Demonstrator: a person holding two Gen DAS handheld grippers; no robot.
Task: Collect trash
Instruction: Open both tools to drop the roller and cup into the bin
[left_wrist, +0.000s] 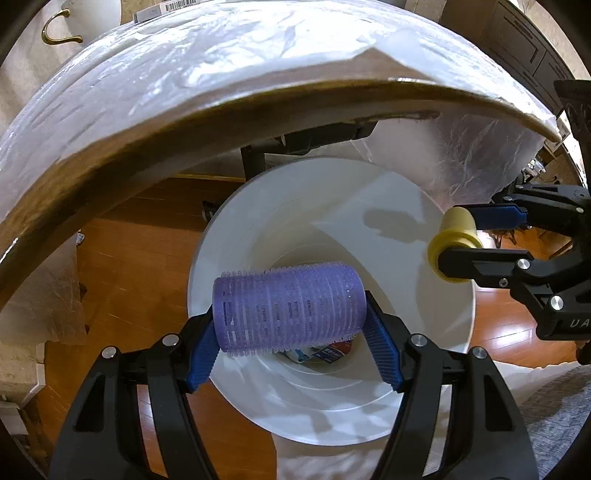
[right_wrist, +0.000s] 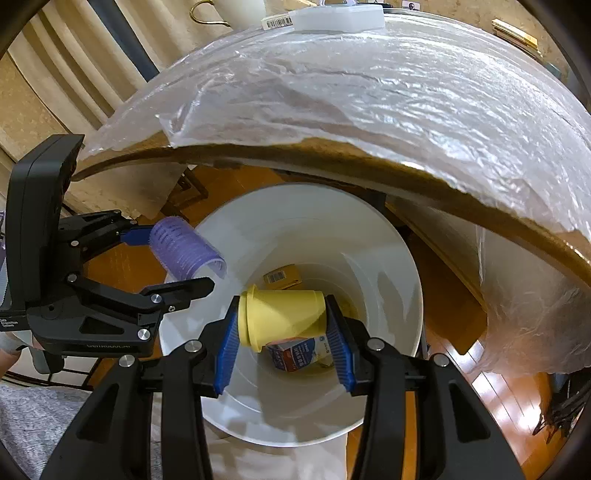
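Observation:
My left gripper (left_wrist: 291, 314) is shut on a purple hair roller (left_wrist: 290, 308), held sideways over the mouth of a white waste bin (left_wrist: 266, 206). My right gripper (right_wrist: 282, 325) is shut on a small yellow cup (right_wrist: 284, 315), also above the bin (right_wrist: 388, 236). Each view shows the other hand: the yellow cup (left_wrist: 456, 236) at the bin's right rim, the roller (right_wrist: 184, 247) at its left rim. At the bottom of the bin lie a blue and white carton (right_wrist: 295, 354) and a small yellow box (right_wrist: 282, 277).
A round table edge (left_wrist: 221, 110) covered in clear plastic film (right_wrist: 369, 92) overhangs the bin's far side. Wooden floor (left_wrist: 129, 251) surrounds the bin. A grey rug (left_wrist: 561, 413) lies at the near side. A white box with a barcode (right_wrist: 332, 16) sits on the table.

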